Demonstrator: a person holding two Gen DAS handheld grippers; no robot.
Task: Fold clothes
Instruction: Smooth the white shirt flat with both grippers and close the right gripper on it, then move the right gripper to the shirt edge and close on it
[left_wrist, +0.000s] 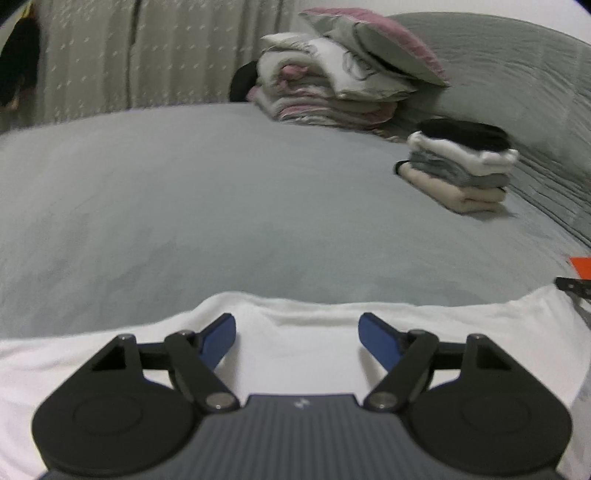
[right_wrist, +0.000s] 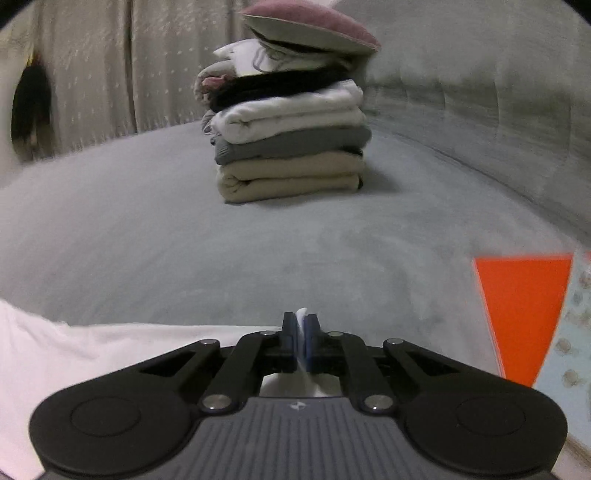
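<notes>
Grey bed (left_wrist: 221, 192), curtain (left_wrist: 147, 55) behind; white garment (left_wrist: 303, 354) stretched sideways, left hand-held gripper (left_wrist: 297, 332) spread, right hand-held gripper (right_wrist: 301, 334) pinching its edge.

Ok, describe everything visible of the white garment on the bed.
The white garment is plain, soft-looking fabric lying spread across the near edge of the grey bed, mostly flat with slight wrinkles. The left gripper hovers open over it; the right gripper is shut on a pinched-up fold of its edge.
</notes>
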